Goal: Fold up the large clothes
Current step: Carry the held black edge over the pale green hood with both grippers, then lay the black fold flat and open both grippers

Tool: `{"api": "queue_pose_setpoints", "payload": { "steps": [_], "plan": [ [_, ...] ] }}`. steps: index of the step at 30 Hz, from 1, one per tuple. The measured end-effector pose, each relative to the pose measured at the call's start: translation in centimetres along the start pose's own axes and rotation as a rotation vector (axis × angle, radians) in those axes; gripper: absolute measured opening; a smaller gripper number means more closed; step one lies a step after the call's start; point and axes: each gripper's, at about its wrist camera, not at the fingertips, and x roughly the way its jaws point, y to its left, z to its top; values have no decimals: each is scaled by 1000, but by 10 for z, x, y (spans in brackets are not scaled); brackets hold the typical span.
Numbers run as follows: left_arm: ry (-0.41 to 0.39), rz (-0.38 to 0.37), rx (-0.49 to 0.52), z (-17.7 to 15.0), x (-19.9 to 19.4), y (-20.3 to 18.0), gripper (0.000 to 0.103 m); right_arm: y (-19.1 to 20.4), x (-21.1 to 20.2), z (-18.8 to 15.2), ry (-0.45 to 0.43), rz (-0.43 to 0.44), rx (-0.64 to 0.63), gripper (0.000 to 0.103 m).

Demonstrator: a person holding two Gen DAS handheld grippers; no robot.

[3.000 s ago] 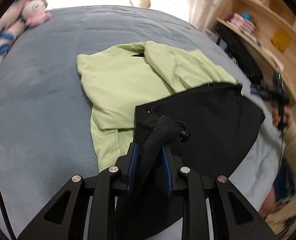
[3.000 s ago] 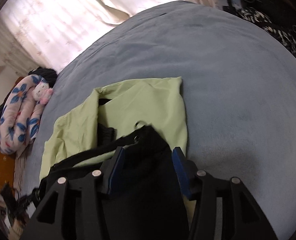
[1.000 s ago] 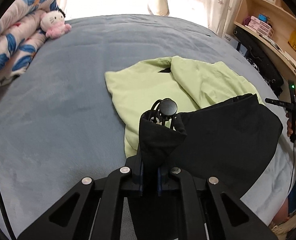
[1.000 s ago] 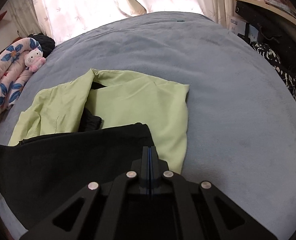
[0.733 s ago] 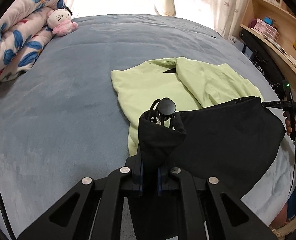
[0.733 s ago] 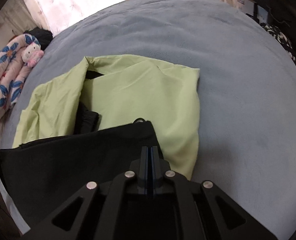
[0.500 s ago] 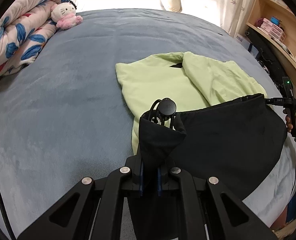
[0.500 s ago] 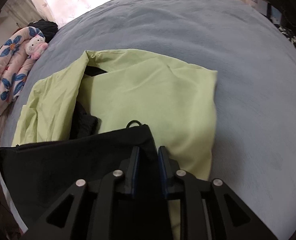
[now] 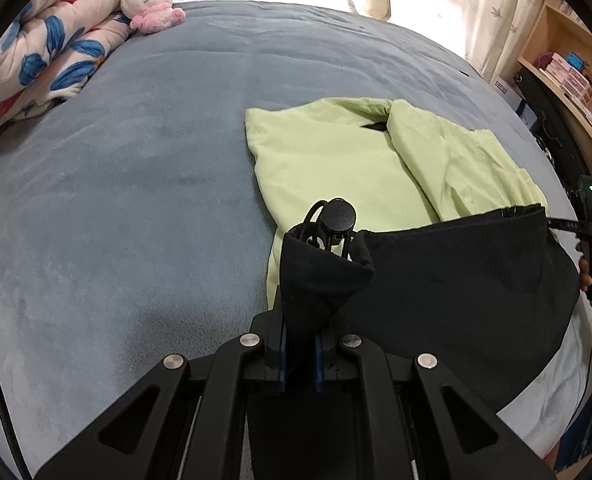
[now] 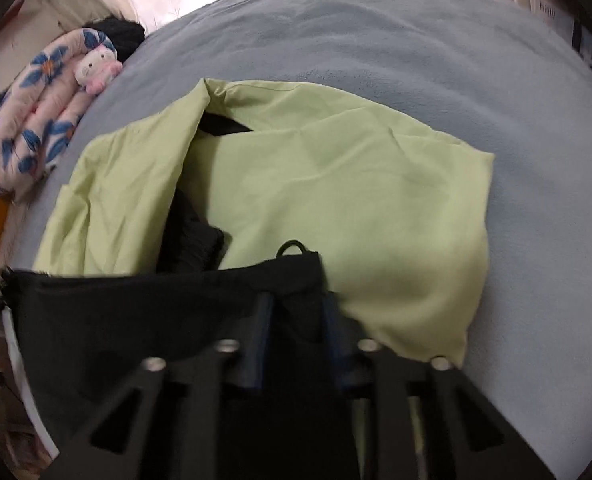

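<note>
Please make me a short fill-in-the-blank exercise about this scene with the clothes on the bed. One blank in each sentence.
1. The left gripper is shut on a corner of the ______ garment.
2. The black garment partly covers a light ______ garment.
3. The jaws of the right gripper stand ______.
4. The plush toy lies next to a ______ quilt.

Missing words: black; green; open; floral

Backlit window glare, fisheye warp, right view blurred
</note>
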Motion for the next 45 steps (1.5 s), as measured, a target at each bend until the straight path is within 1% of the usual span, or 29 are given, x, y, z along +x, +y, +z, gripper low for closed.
{"api": "queue_pose_setpoints", "payload": {
  "steps": [1,3,4,6,8,9,10,13,15,17,19,21,22,23,24,25,26,28,30,32,34,36,37,38,39,41,43,44,45],
  "plan": [
    [-7,0,-2,1,-2,-1,8,4,-9,-4,-29,-23,-15,11],
    [-35,2,-4,5,-13,-5,8,5,-29,-13,-87,-48,-15,10],
    [-45,2,-5,7,-16,-5,7,5,-46,-19,-127,-51,1,9],
    [-85,-5,-2,14,-32,-11,7,1,-73,-26,-202,-44,31,9],
    [-121,-13,7,22,-45,-17,7,-4,-100,-28,-272,-18,62,9],
    [-144,-10,16,29,-53,-22,7,-5,-114,-28,-310,-20,78,9],
    [-165,-7,25,37,-58,-26,7,-4,-131,-26,-355,-30,95,9],
    [-237,26,45,67,-70,-36,7,1,-155,-10,-441,-46,122,9],
    [-263,30,22,93,-67,-38,7,5,-162,8,-491,-78,136,9],
    [-281,49,14,120,-53,-39,7,4,-159,27,-510,-100,157,9],
    [-288,82,24,140,-33,-43,7,2,-144,49,-516,-139,171,9],
    [-258,120,16,161,6,-44,7,1,-118,70,-500,-195,179,9],
    [-244,127,10,167,20,-45,7,-1,-98,82,-474,-231,188,9],
    [-222,140,0,172,42,-44,7,-4,-84,87,-454,-254,190,9],
    [-200,155,-5,175,60,-44,7,-5,-68,91,-430,-278,192,9],
    [-163,194,7,178,87,-45,7,-7,-51,95,-402,-309,191,9],
    [-141,218,7,179,105,-44,7,-10,-33,96,-368,-344,190,9],
    [-107,236,6,179,136,-43,8,-17,-1,97,-310,-385,209,9],
    [-86,245,20,174,159,-45,8,-22,18,90,-284,-403,218,9],
    [-77,269,47,170,175,-48,10,-24,34,83,-262,-429,205,11],
    [-84,273,56,169,183,-50,13,-23,41,78,-270,-462,194,13],
    [-85,277,51,170,184,-49,16,-23,40,78,-280,-474,191,14],
    [-78,276,44,172,184,-48,20,-20,37,78,-274,-484,187,17],
    [-69,273,34,173,181,-45,25,-18,33,78,-267,-498,191,17],
    [-59,265,19,173,175,-44,27,-17,24,78,-276,-501,201,17],
    [-51,236,-29,175,160,-35,28,-9,-2,74,-356,-467,218,17],
    [-94,205,-85,176,132,-30,29,4,-37,67,-452,-406,241,18],
    [-121,188,-106,173,117,-31,31,10,-47,64,-474,-372,247,21],
    [-144,175,-115,171,106,-34,34,18,-56,63,-483,-333,248,29]
  ]
}}
